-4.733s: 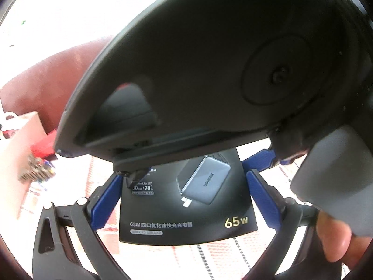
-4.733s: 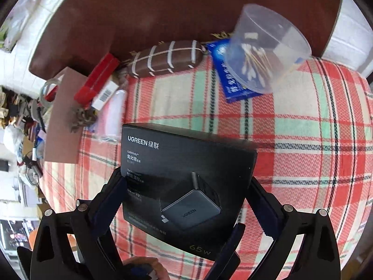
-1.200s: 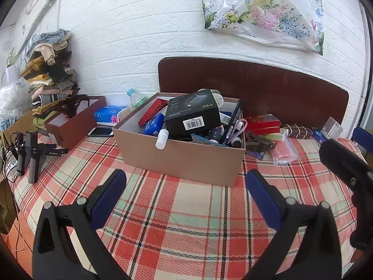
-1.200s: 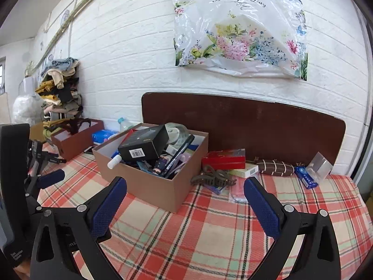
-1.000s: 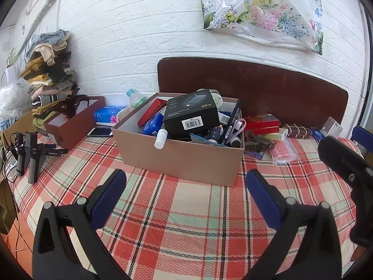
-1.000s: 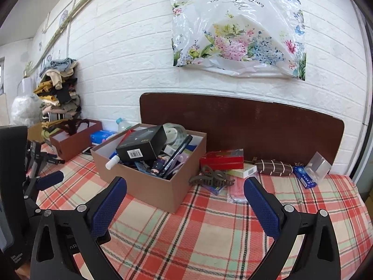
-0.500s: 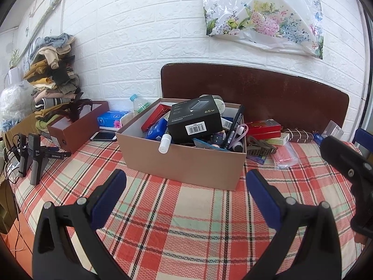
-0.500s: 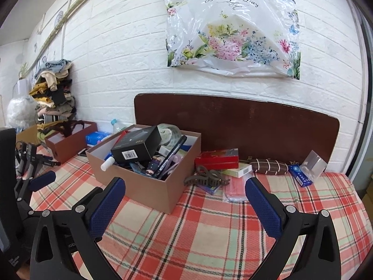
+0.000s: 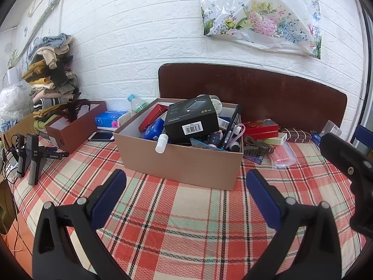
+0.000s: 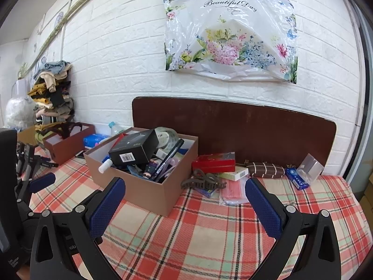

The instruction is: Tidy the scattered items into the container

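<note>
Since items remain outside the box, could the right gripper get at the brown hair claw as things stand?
Probably yes. The right gripper is open and empty, and the hair claw lies atop the pile beside the box, with only bare tablecloth between them.

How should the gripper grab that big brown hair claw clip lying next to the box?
Probably from above, closing on the hair claw clip's narrow middle spine, fingers across its short width. It lies flat on the small items beside the cardboard box, long side toward the camera, curved teeth spreading at its ends, so the middle looks easiest for the open right gripper.
</note>
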### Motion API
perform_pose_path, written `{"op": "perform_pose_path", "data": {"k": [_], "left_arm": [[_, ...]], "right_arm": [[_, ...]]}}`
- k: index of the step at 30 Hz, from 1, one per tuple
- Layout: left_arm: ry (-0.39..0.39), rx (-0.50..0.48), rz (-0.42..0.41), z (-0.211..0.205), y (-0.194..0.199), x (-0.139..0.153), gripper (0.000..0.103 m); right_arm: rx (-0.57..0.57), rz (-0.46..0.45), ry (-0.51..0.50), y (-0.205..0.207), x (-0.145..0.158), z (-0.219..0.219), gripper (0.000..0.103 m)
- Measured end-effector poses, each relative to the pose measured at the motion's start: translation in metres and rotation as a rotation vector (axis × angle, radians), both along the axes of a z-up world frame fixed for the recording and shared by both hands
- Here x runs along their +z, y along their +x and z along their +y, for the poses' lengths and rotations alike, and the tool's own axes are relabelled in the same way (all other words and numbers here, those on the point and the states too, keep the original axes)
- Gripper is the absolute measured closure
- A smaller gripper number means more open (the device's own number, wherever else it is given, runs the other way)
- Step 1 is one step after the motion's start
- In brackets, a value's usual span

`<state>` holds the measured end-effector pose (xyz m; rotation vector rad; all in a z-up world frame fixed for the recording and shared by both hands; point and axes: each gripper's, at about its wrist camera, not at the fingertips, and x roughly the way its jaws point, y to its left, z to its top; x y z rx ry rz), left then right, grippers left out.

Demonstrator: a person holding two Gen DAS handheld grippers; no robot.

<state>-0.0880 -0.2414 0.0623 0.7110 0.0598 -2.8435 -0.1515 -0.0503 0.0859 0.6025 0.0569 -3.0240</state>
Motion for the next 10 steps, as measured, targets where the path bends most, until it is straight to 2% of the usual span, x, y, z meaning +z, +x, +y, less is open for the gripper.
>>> {"op": "perform_pose_path", "data": {"k": [10], "left_arm": [[-0.002, 0.0, -0.002, 0.001, 0.0002, 0.0007, 0.0]], "right_arm": [[0.004, -0.002, 0.002, 0.0003, -0.0012, 0.0, 0.0]]}}
